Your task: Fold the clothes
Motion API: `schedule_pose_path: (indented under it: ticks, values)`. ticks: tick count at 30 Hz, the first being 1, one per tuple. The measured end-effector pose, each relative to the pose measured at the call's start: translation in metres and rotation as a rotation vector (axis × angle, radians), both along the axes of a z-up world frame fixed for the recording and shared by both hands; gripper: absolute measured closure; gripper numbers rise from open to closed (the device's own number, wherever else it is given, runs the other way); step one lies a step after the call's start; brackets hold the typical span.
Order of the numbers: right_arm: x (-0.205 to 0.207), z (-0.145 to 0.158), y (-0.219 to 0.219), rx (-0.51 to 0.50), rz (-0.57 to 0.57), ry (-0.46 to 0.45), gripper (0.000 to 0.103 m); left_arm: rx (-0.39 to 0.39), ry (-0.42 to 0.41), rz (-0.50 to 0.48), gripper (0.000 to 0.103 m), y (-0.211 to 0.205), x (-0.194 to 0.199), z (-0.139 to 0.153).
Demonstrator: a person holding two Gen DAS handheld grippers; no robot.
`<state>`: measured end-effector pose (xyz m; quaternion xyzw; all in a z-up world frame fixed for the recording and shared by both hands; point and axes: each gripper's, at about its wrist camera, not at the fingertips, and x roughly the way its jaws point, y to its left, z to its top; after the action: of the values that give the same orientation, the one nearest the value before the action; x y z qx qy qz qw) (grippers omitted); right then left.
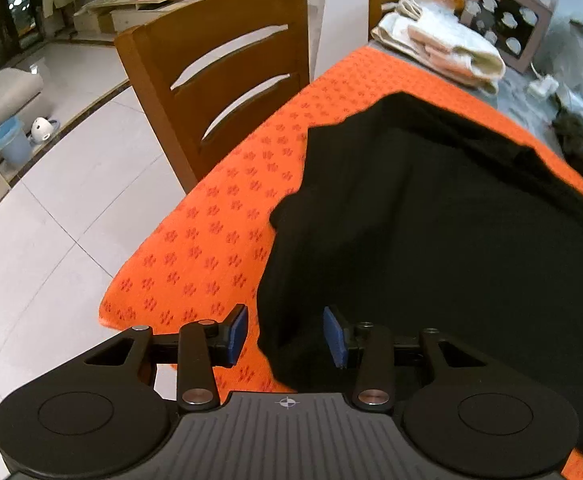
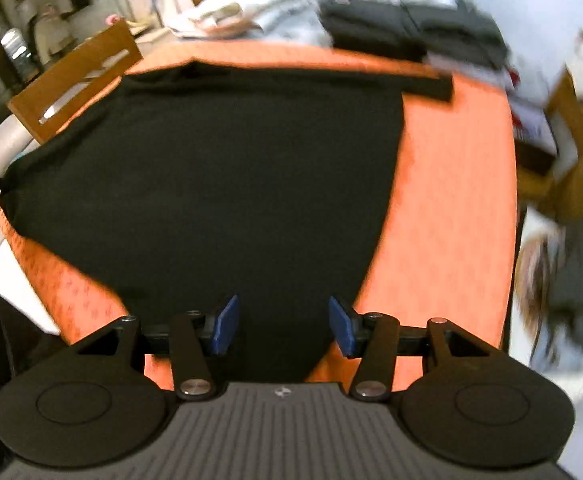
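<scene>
Both hand-held grippers — left hand-held gripper, right hand-held gripper — stand part-open and empty, black garment edge directly beneath each — left nearer.

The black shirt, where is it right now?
The black shirt lies spread flat on the orange tablecloth, filling the middle of the right wrist view. The wooden chair stands beside the table at the shirt's left edge.
</scene>
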<state>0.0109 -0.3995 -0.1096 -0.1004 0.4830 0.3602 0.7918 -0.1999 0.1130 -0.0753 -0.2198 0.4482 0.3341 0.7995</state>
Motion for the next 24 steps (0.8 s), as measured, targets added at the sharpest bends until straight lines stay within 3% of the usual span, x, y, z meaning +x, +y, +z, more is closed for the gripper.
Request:
schedule_pose_path:
  ticks: [9, 11, 12, 13, 19, 24]
  values:
    - [-0.03, -0.027, -0.019, 0.068, -0.125, 0.131, 0.048, -0.106, -0.094, -0.029, 0.059, 0.001, -0.021, -0.017]
    - [-0.033, -0.028, -0.015, 0.076, -0.134, 0.142, 0.063, -0.122, -0.102, -0.046, 0.06, 0.005, -0.021, -0.022]
    - [-0.033, -0.027, -0.012, 0.076, -0.136, 0.137, 0.088, -0.131, -0.099, -0.061, 0.069, 0.007, -0.02, -0.024]
    - [-0.033, -0.024, -0.01, 0.074, -0.144, 0.131, 0.098, -0.138, -0.098, -0.075, 0.091, 0.009, -0.018, -0.026]
    - [-0.01, 0.026, 0.015, 0.087, -0.196, -0.054, 0.098, -0.126, -0.198, -0.125, 0.094, 0.021, -0.004, -0.004]
    - [0.039, 0.043, 0.048, 0.037, -0.233, -0.167, 0.098, -0.074, -0.238, -0.124, 0.093, 0.031, 0.029, 0.008]
